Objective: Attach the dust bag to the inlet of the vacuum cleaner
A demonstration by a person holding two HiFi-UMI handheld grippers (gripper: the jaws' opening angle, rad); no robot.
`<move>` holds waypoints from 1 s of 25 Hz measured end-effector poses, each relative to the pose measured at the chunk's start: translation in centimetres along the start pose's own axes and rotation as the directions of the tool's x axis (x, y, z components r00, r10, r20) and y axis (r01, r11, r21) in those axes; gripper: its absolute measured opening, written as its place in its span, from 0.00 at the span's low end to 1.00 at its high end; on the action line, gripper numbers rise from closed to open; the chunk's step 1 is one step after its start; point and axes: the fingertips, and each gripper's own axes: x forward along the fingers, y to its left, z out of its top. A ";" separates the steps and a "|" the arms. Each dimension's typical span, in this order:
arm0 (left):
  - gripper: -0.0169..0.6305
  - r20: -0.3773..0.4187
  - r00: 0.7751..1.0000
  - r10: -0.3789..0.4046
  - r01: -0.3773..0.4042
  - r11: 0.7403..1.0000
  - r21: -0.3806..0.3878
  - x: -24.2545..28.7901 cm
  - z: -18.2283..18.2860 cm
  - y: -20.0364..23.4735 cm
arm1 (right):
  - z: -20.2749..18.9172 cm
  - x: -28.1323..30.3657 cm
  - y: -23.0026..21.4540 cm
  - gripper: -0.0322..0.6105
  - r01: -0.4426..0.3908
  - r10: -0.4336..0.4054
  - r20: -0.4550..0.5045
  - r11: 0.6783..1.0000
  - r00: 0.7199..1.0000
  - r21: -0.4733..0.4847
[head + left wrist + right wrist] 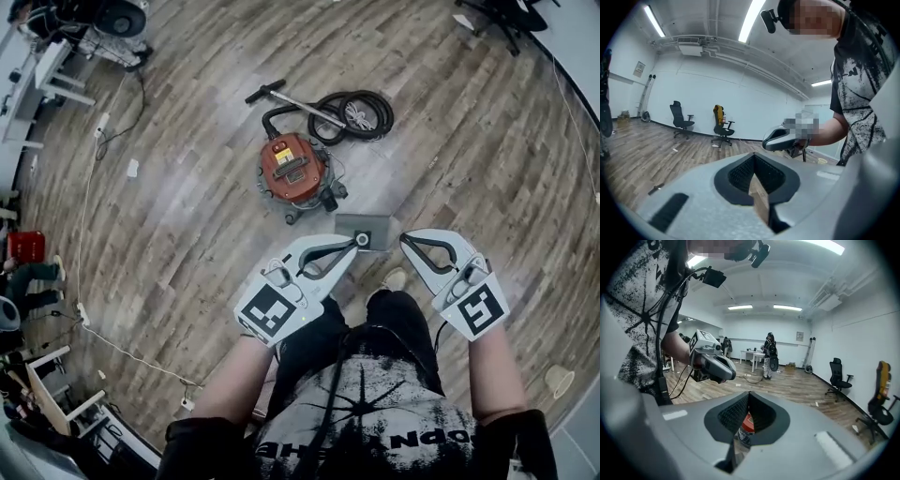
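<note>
A red-topped vacuum cleaner stands on the wooden floor, with its black hose coiled behind it and the wand lying beside. A flat grey square, the dust bag, lies on the floor just in front of the vacuum. My left gripper hovers over the bag's near left edge, shut and empty. My right gripper is held level with it to the right, also shut and empty. In the right gripper view the vacuum's red top shows through the gap below the shut jaws.
Office chairs stand along the far wall. Desks and machine frames line the left side, near a red crate. A white cable runs across the floor at left. People stand by tables far back.
</note>
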 end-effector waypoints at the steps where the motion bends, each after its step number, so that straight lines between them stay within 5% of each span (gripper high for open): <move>1: 0.03 -0.009 1.000 -0.016 0.016 1.000 -0.004 -0.2 -0.5 0.2 | -0.4 0.4 0.1 0.06 0.015 -0.015 -0.017 1.000 1.000 0.004; 6: 0.03 -0.052 0.998 -0.026 0.026 1.000 -0.006 -0.6 -2.9 0.4 | -3.8 1.9 1.9 0.16 -0.005 0.009 -0.100 0.999 0.995 0.046; 11: 0.03 -0.072 0.997 0.029 -0.034 0.997 -0.072 1.9 -6.1 0.7 | -13.8 4.3 3.4 0.22 -0.094 0.112 -0.204 0.991 0.973 0.094; 16: 0.03 -0.078 0.996 0.045 -0.052 0.995 -0.088 6.3 -13.6 1.8 | -29.4 9.3 6.9 0.32 -0.205 0.216 -0.352 0.976 0.911 0.068; 25: 0.03 -0.058 0.997 -0.043 0.043 0.999 0.002 15.6 -33.4 7.0 | -64.1 21.9 15.4 0.38 -0.326 0.277 -0.613 0.945 0.740 0.032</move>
